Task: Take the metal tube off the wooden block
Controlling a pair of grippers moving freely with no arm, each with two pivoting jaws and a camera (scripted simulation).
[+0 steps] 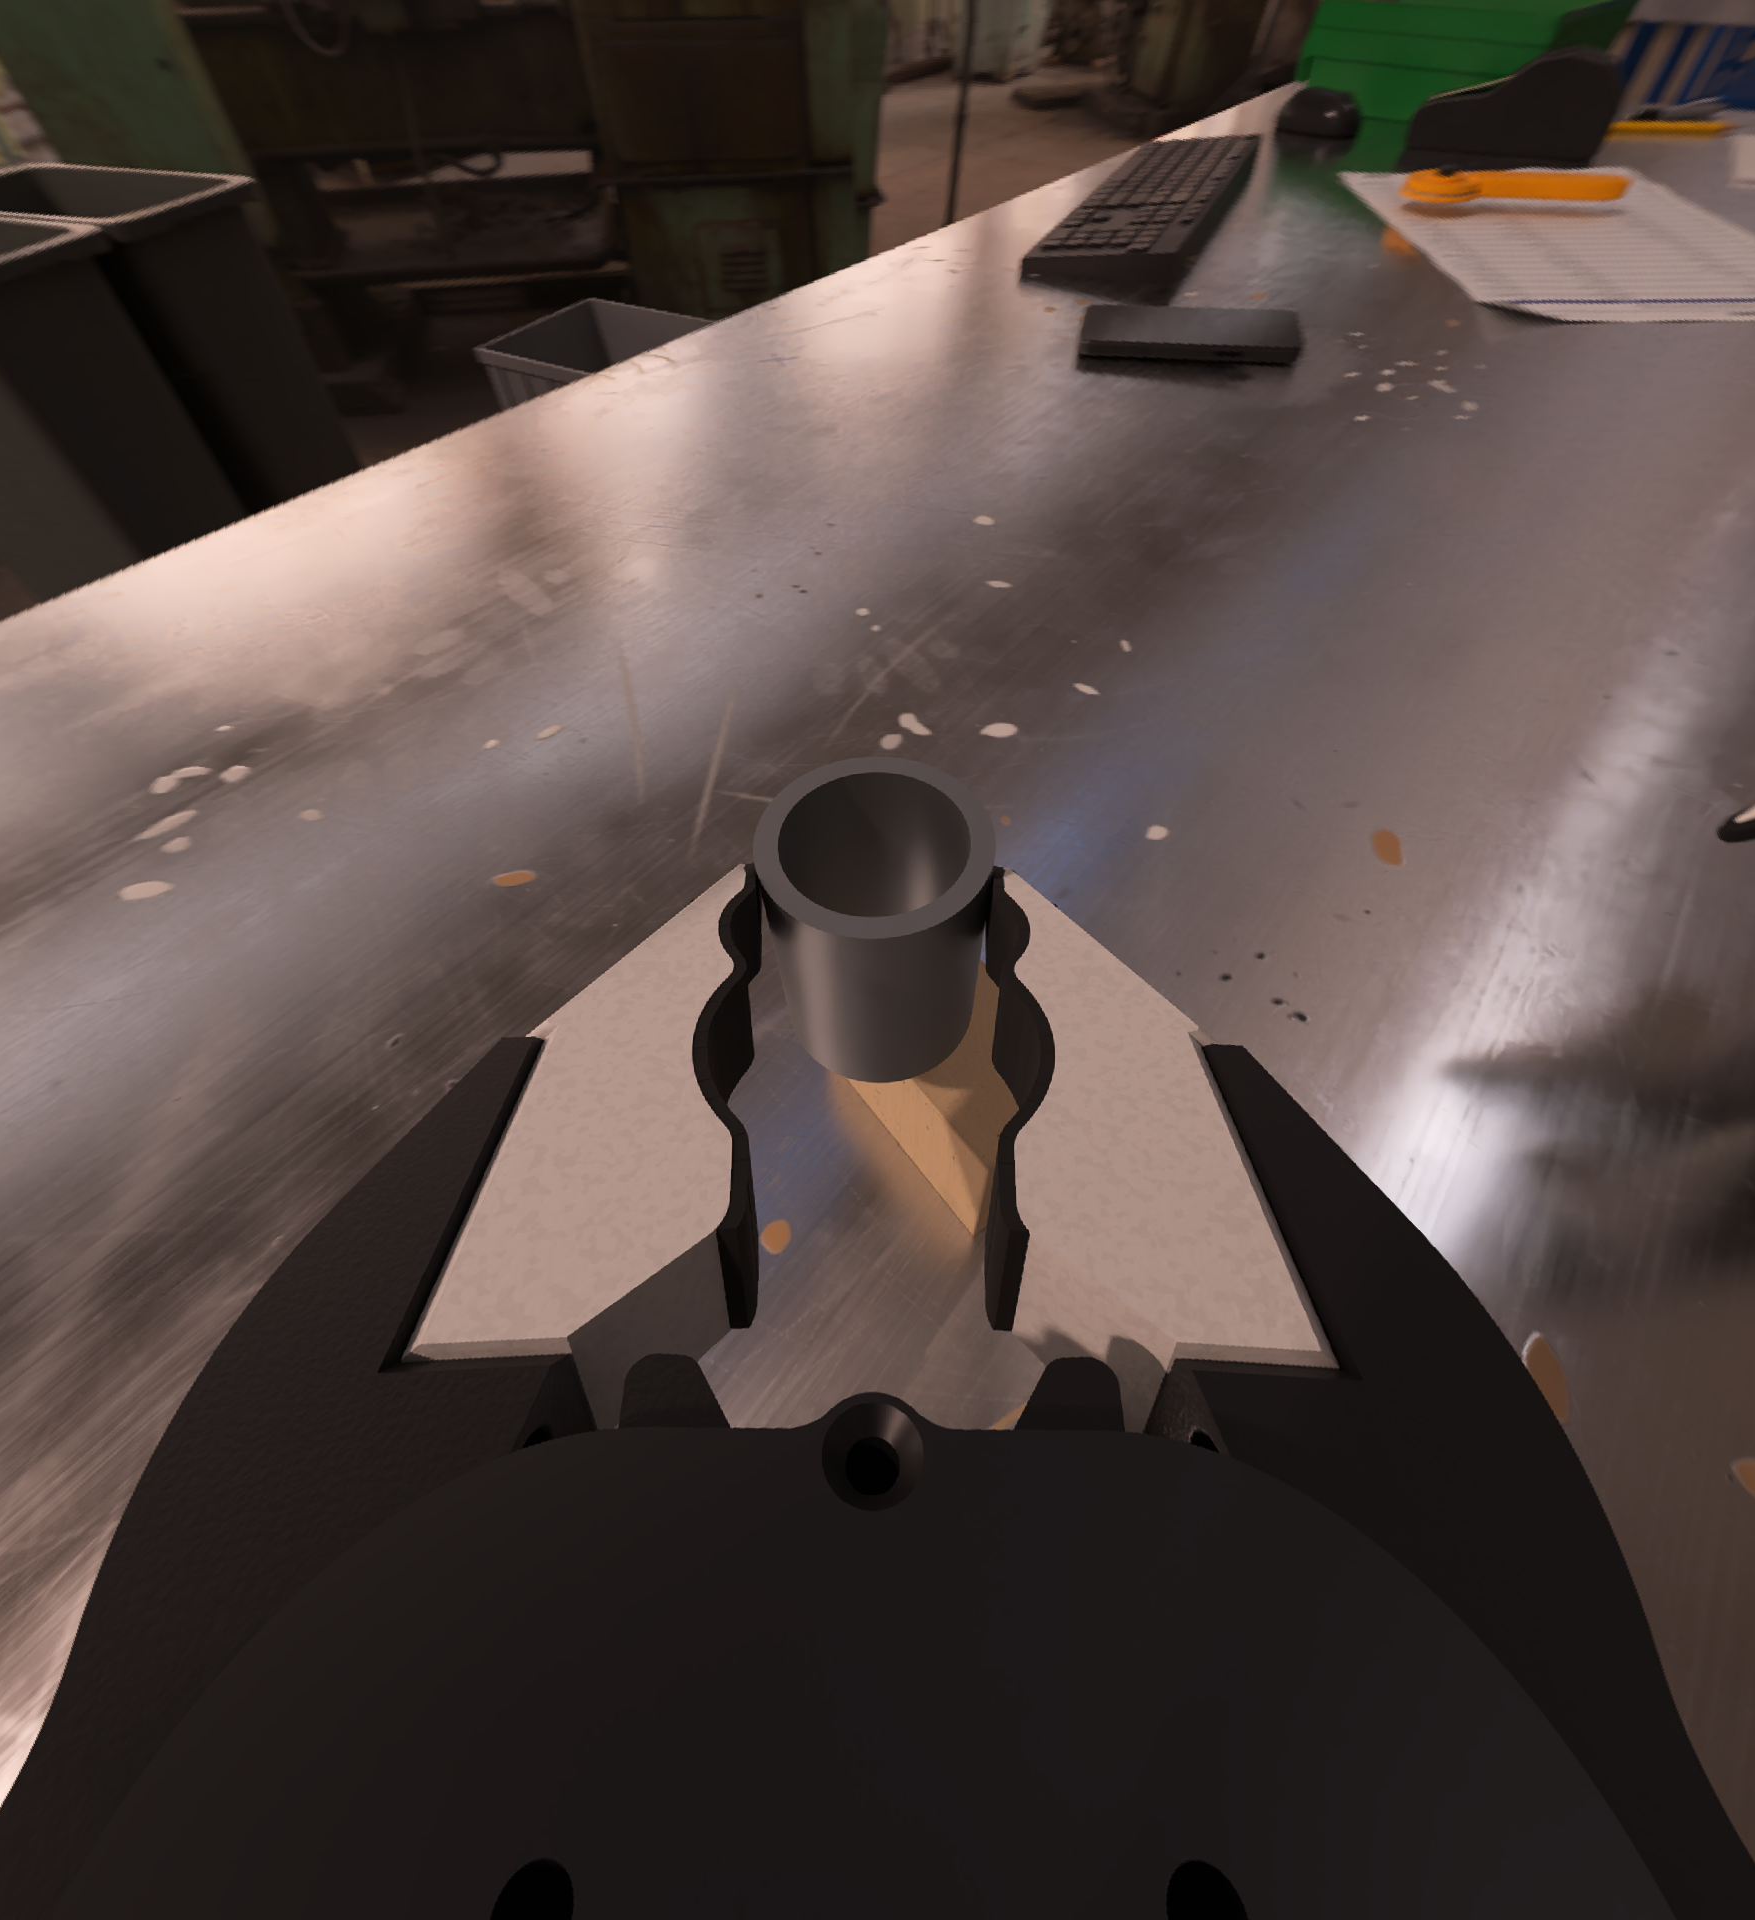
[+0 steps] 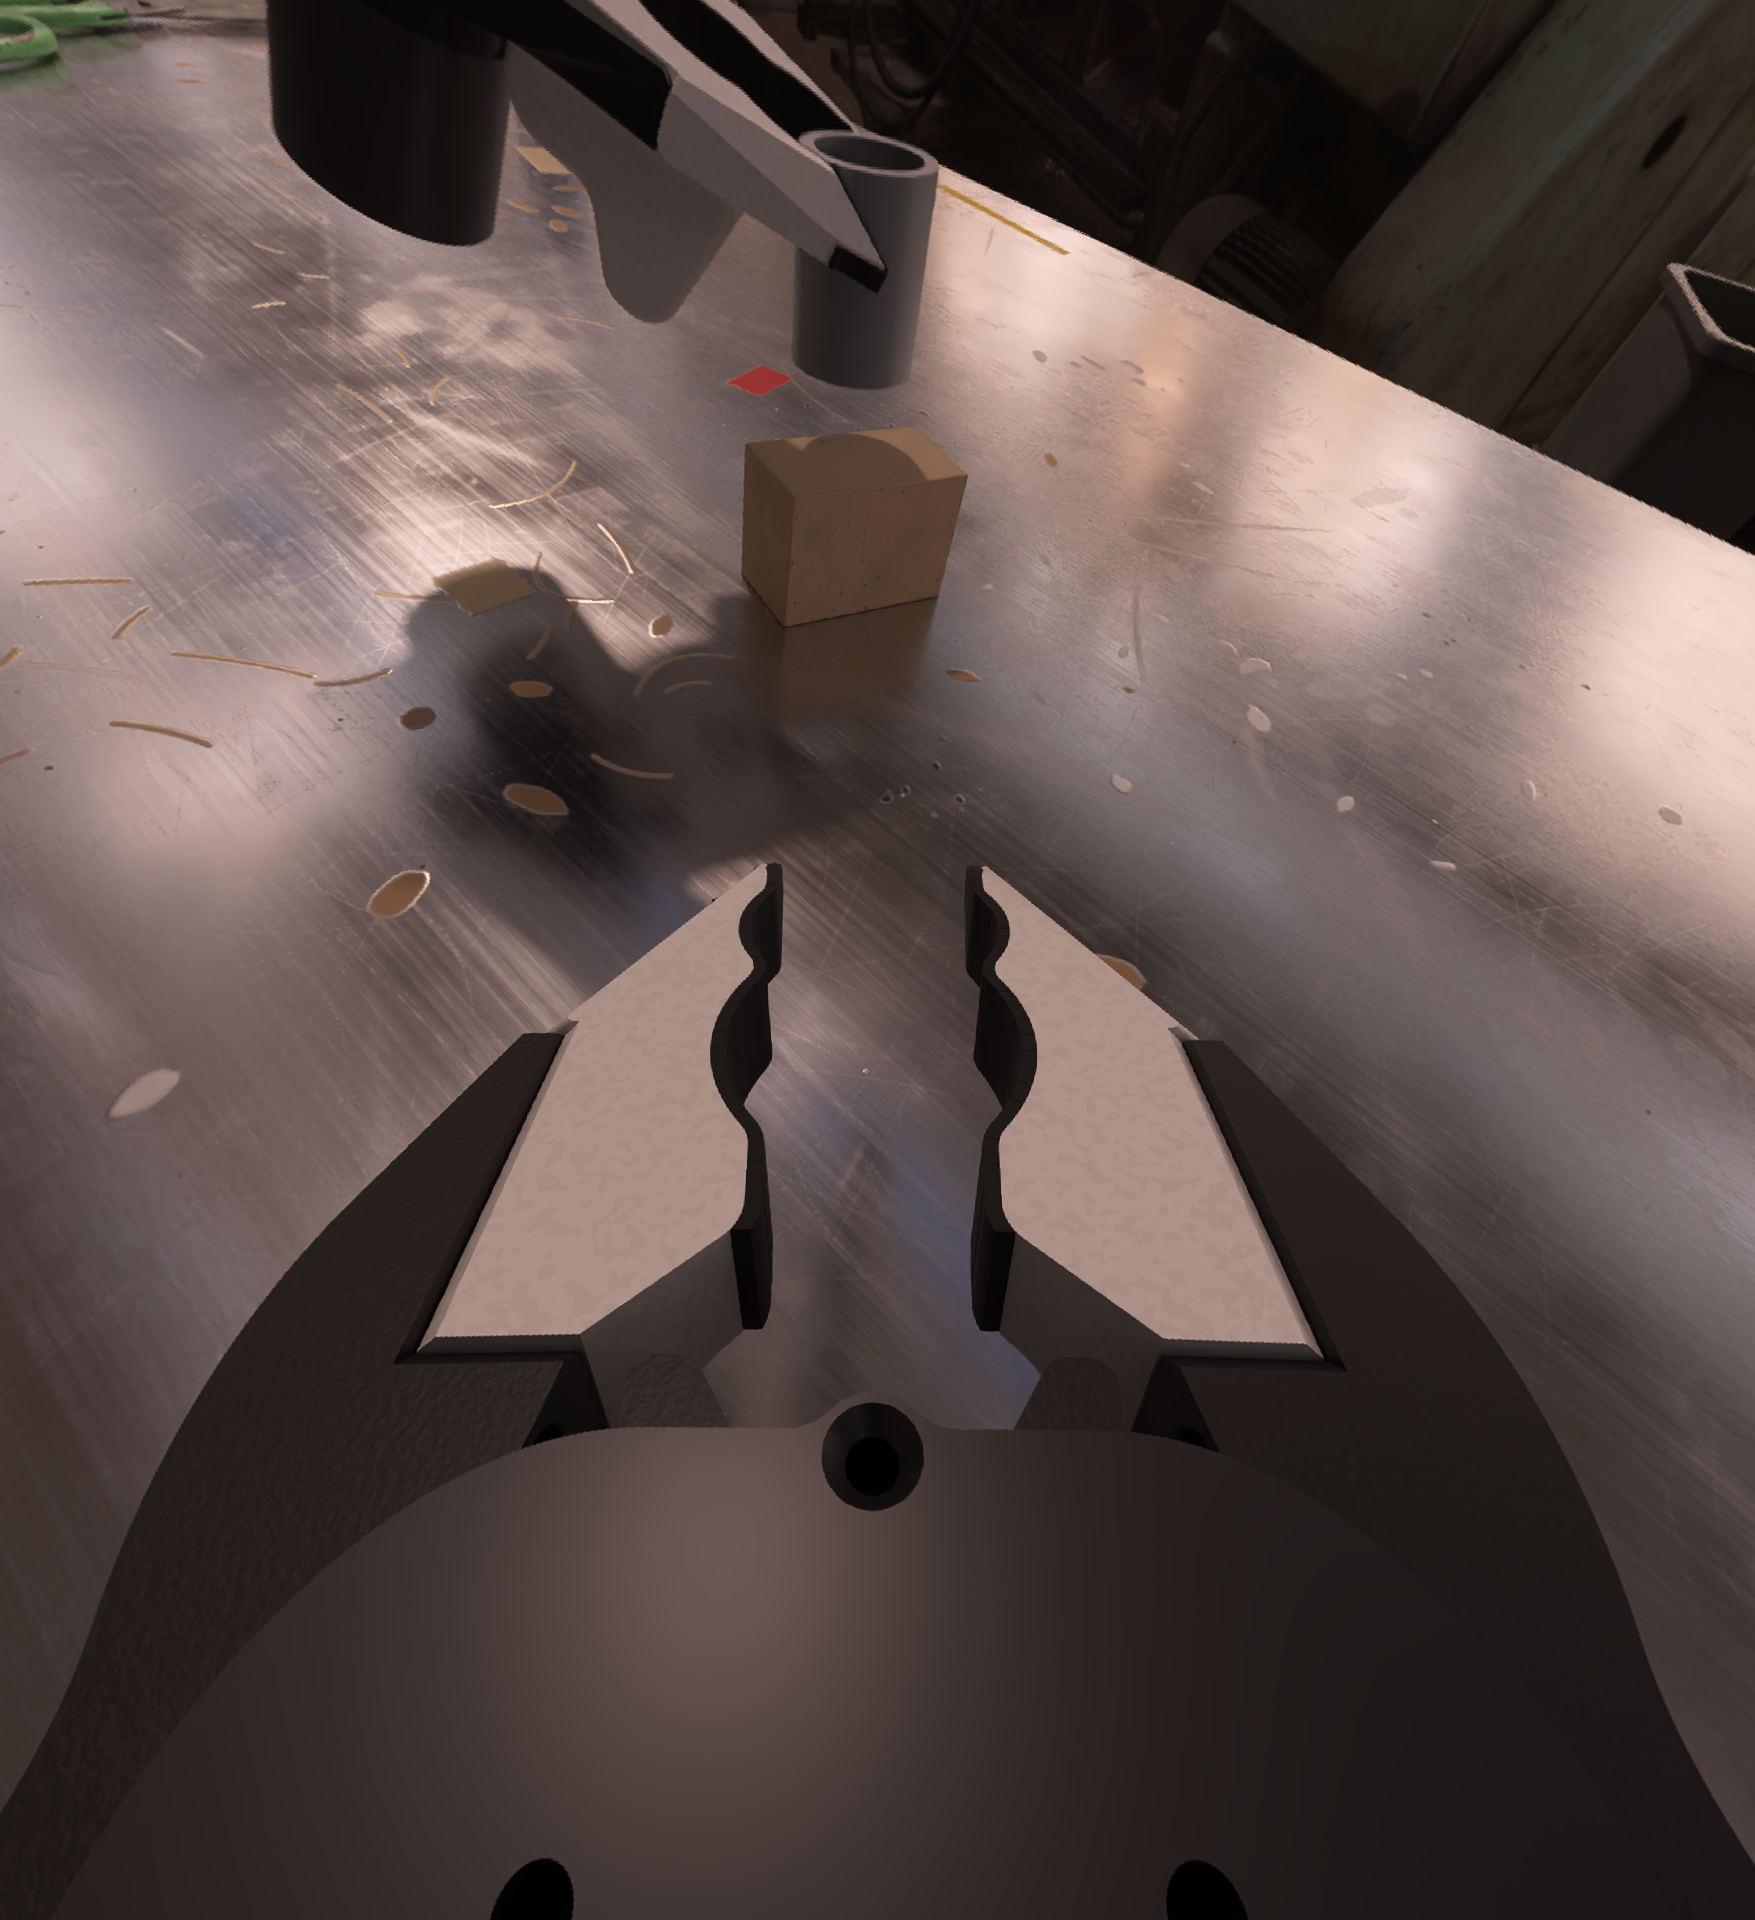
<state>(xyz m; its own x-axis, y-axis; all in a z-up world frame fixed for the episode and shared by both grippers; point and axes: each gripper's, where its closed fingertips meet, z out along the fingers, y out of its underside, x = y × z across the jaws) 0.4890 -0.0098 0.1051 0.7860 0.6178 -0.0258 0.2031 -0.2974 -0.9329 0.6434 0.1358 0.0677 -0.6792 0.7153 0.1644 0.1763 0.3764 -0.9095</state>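
A grey metal tube [image 1: 873, 987] stands upright between the fingers of my left gripper [image 1: 873, 883], which is shut on it near its top. In the right wrist view the tube [image 2: 868, 312] hangs clear above the wooden block [image 2: 852, 530], with a gap between them. The block [image 1: 930, 1143] sits on the steel table just below and behind the tube. One finger [image 2: 748, 177] of the left gripper crosses the tube's front. My right gripper [image 2: 871, 878] is open and empty, low over the table and well short of the block.
A keyboard [image 1: 1143, 208], a flat black device [image 1: 1190, 335], a printed sheet [image 1: 1600, 239] and an orange tool [image 1: 1507, 187] lie at the far end of the table. Bins [image 1: 73, 260] stand beyond the table edge. A red marker [image 2: 761, 380] and shavings lie near the block.
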